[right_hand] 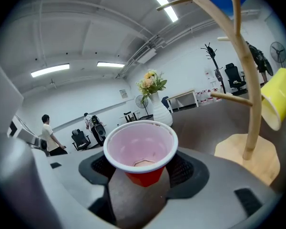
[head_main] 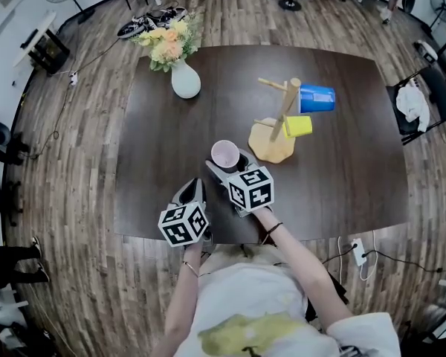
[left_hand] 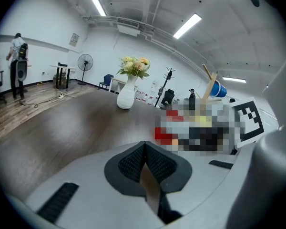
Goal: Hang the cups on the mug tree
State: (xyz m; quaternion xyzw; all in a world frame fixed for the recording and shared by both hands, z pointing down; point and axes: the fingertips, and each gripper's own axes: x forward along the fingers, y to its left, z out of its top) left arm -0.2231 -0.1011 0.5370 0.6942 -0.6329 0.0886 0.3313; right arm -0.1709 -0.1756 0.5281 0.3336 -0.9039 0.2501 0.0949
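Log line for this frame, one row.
right gripper: shut on red cup, mouth up | left gripper: shut, empty | mug tree: blue cup, yellow cup hung | red cup: not yet hung

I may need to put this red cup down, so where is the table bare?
Bare: the table's left half, between the flower vase and the left gripper, and its right side beyond the mug tree. Crowded: around the mug tree's base, under the yellow cup.
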